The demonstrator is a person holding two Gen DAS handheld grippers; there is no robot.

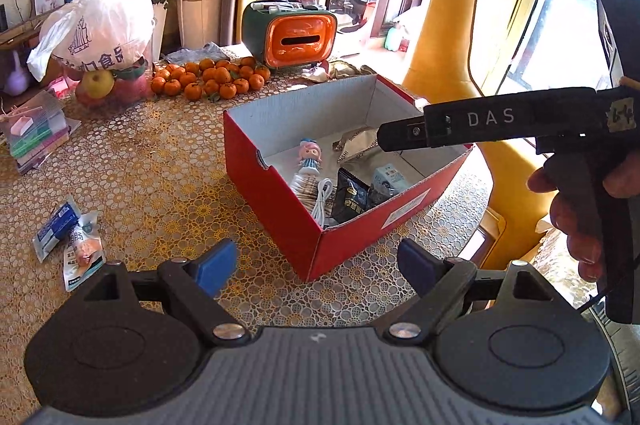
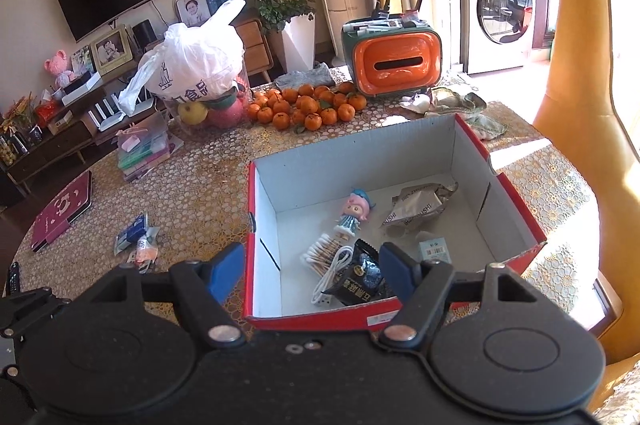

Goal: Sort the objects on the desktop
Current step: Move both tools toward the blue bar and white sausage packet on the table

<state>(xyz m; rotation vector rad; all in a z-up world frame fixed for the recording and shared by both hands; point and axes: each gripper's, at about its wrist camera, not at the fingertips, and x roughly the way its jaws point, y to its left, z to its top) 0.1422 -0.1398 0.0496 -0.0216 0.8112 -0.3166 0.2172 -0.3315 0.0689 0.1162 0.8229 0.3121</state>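
A red cardboard box (image 1: 276, 201) stands open on the patterned table; it also shows in the right wrist view (image 2: 516, 209). Inside lie a small doll (image 2: 354, 211), a silver wrapper (image 2: 416, 205), cotton swabs (image 2: 320, 253), a white cable (image 2: 334, 275), a black packet (image 2: 360, 279) and a small pale box (image 2: 434, 251). My right gripper (image 2: 312, 275) is open and empty above the box's near edge; its body shows in the left wrist view (image 1: 480, 123) over the box. My left gripper (image 1: 316, 267) is open and empty near the box's front corner. Snack packets (image 1: 70, 237) lie on the table to the left.
Several tangerines (image 2: 304, 107), a white plastic bag over fruit (image 2: 192, 65) and an orange-and-green tissue box (image 2: 394, 61) stand at the back. A stack of coloured boxes (image 2: 144, 149) and a maroon booklet (image 2: 60, 215) lie left. A yellow chair (image 2: 576, 97) stands right.
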